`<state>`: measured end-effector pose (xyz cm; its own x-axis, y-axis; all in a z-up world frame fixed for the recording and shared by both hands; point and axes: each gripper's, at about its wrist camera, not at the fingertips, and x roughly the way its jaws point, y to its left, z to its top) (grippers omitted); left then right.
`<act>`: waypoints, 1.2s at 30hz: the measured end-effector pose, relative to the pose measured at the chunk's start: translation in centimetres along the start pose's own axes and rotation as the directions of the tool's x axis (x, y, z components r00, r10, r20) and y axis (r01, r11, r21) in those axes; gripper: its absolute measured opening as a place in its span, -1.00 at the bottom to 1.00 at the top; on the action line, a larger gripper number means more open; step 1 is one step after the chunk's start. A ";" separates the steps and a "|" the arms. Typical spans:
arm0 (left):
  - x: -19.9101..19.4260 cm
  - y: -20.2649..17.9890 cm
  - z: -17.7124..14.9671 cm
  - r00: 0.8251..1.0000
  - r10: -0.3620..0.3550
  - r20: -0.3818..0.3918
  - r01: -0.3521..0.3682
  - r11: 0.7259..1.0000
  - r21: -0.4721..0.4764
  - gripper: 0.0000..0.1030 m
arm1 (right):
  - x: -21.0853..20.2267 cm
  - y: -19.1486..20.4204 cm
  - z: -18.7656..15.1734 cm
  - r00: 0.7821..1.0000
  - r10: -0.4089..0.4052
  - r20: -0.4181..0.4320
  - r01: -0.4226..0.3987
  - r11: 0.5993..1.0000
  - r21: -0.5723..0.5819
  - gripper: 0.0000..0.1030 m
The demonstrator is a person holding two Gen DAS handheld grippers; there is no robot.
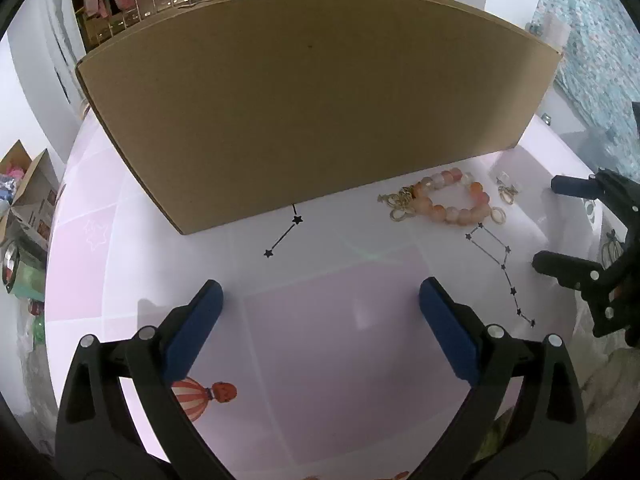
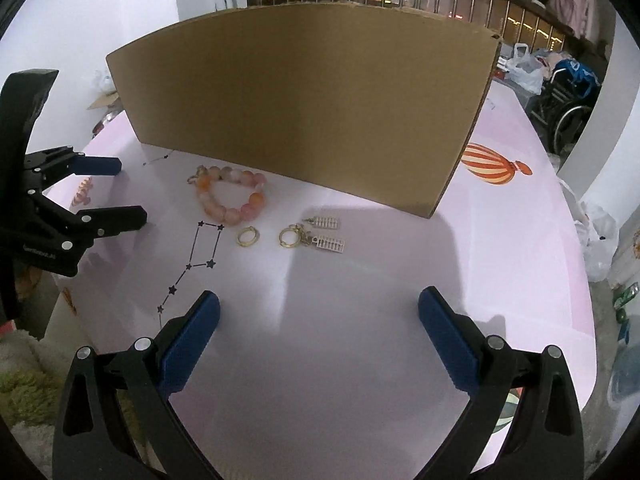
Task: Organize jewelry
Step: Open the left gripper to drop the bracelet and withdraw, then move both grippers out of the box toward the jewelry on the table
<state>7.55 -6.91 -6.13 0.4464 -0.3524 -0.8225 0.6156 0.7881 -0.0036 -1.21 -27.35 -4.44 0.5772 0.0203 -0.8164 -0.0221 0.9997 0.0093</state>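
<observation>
With nothing picked up yet, both the left gripper (image 1: 320, 300) and right gripper (image 2: 319, 308) are hovering over the tabletop (image 2: 360, 360) with fingers spread and empty, probably needing to reach next for the bead bracelet (image 2: 230, 196) or gold earrings (image 2: 291, 237)

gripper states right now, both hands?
Left gripper: open, nothing between its pads.
Right gripper: open, empty, jewelry lying ahead on the table.

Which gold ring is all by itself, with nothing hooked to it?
The plain gold hoop just below the pink bead bracelet. The other hoop, further right, has a chain and white abacus charms beside it.
</observation>
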 end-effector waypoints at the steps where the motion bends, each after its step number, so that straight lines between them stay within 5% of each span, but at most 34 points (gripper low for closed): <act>1: 0.1 -0.1 0.1 1.000 -0.002 0.000 0.002 1.000 0.003 0.84 | 0.0 0.0 0.0 1.000 0.001 0.002 -0.001 1.000 -0.002 0.88; 8: 0.0 0.0 -0.2 1.000 -0.006 0.024 0.006 1.000 0.013 0.85 | -0.3 -1.1 1.0 0.999 0.050 0.002 -0.050 0.998 0.048 0.88; 11: -0.6 0.2 -0.5 0.999 0.005 0.042 -0.007 0.999 0.033 0.84 | -1.8 -2.0 2.2 0.993 0.087 0.082 -0.095 0.990 0.100 0.88; 14: -2.7 -0.8 -0.3 0.988 0.003 0.156 -0.018 0.995 0.095 0.84 | -3.7 -2.1 3.5 0.973 0.132 0.191 -0.150 0.985 0.084 0.87; 18: -4.2 -1.9 0.4 0.964 -0.001 0.265 -0.047 0.983 0.176 0.84 | -4.4 -1.9 4.7 0.953 0.154 0.261 -0.172 0.984 0.049 0.61; 20: -4.1 -2.0 0.7 0.962 -0.002 0.274 -0.053 0.979 0.195 0.81 | -3.9 -2.3 5.3 0.954 0.153 0.258 -0.170 0.984 0.043 0.33; 23: -3.6 -2.0 1.1 0.963 0.011 0.270 -0.069 0.976 0.206 0.37 | -3.1 -2.7 5.8 0.959 0.158 0.237 -0.178 0.982 0.064 -0.05; 36: -2.6 -0.5 2.6 0.960 0.007 0.278 -0.057 0.983 0.175 0.24 | -2.7 -2.1 5.2 0.954 0.159 0.253 -0.184 0.980 0.081 -0.15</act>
<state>7.80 -7.71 -2.53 0.6136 -0.4737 -0.6317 0.6929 0.7067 0.1431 1.55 -29.42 0.75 0.7541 0.1813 -0.6312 -0.0623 0.9765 0.2061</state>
